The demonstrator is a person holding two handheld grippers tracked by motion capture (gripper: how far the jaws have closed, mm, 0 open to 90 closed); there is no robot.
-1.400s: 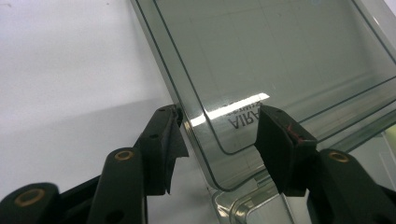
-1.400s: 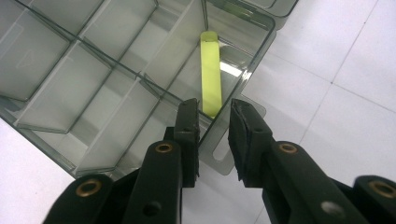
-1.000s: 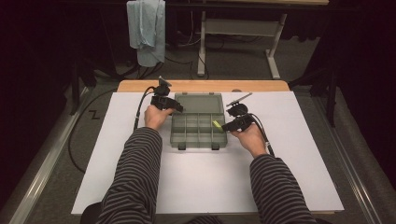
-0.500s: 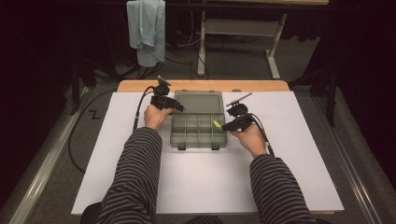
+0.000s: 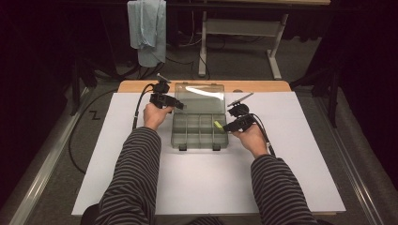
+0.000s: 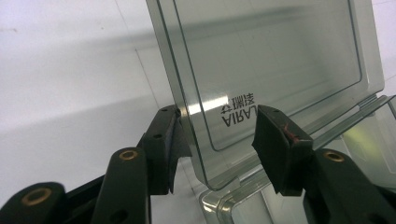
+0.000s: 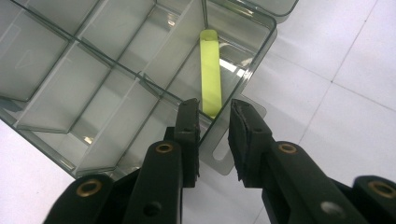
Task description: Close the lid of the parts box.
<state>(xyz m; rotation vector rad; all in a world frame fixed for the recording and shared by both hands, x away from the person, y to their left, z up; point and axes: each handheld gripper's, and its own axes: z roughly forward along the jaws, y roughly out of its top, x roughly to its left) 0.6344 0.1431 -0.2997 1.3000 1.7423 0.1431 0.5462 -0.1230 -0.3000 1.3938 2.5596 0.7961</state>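
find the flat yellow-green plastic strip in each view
High view: yellow-green plastic strip lies in the right-hand compartment of the clear grey plastic organiser box, just left of the right gripper.
Left gripper view: not in it.
Right gripper view: upper middle, just beyond the jaws.
Shared landmark: the box's divider walls.

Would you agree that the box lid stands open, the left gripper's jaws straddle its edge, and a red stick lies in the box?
Not quite: the stick is yellow-green, as the right gripper view shows. The lid is open and the left gripper does straddle its edge.
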